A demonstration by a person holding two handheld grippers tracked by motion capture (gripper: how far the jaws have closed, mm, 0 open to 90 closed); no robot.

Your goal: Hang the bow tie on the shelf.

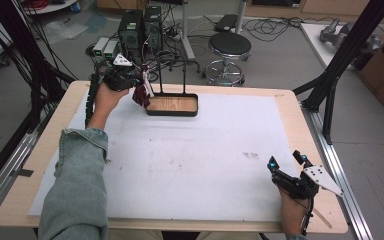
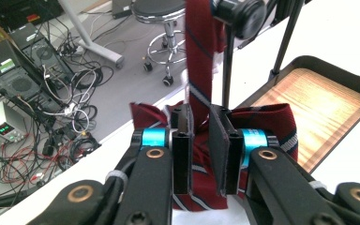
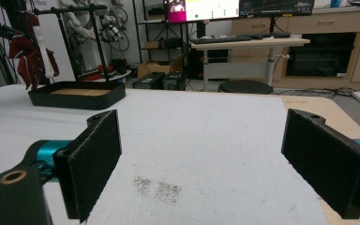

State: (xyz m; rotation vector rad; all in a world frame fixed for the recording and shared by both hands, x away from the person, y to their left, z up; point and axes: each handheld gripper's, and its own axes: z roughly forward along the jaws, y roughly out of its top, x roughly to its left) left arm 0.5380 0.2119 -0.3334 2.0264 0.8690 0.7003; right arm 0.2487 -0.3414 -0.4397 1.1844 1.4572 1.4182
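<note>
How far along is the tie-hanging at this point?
In hand: the left hand-held gripper is shut on the dark red striped tie, lifted at the rack's top bar. A strip runs up beside the bar; whether it is draped over cannot be told. Left: release. The right hand-held gripper rests open, away from the rack.

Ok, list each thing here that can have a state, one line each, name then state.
left gripper: shut on the tie, held up at the rack
right gripper: open, holding nothing, low over the table
tie: dark red with stripes, draped over the rack's bar, lower part bunched behind the jaws
rack: upright in its tray
tray: wooden floor bare
stool: nobody on it
</note>
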